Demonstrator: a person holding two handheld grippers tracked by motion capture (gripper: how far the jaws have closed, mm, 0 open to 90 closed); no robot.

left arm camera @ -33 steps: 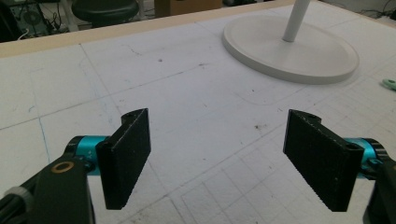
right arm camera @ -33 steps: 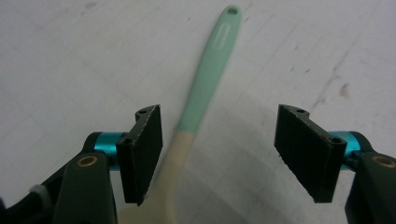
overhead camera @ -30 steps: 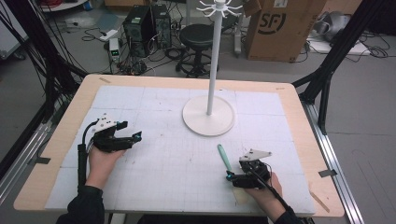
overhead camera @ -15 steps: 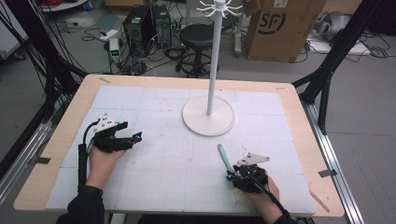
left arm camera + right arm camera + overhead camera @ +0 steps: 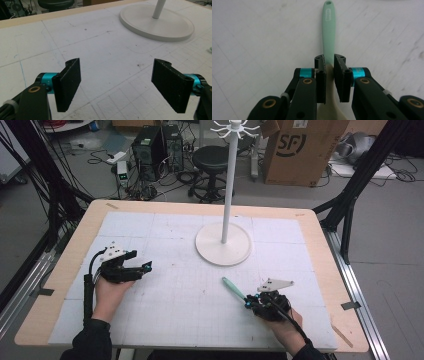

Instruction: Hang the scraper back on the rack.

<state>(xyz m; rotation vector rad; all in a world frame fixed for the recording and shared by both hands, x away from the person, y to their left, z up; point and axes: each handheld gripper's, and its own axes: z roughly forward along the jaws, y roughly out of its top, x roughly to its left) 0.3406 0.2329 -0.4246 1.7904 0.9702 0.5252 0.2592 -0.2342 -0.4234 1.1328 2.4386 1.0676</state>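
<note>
Two grippers are over the white mat (image 5: 165, 320): the right gripper (image 5: 329, 75) has just been closing and its jaws now pinch the mint-green spatula (image 5: 329, 30) at the neck, handle lying flat ahead. Left gripper (image 5: 116, 82) hovers, jaws wide apart, near the white stand (image 5: 160, 25).

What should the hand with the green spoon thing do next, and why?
Probably lift it gently. The right gripper has just been closing, and its jaws now pinch the green-handled utensil, which lies flat on the table mat. The white hook stand waits farther back.
</note>
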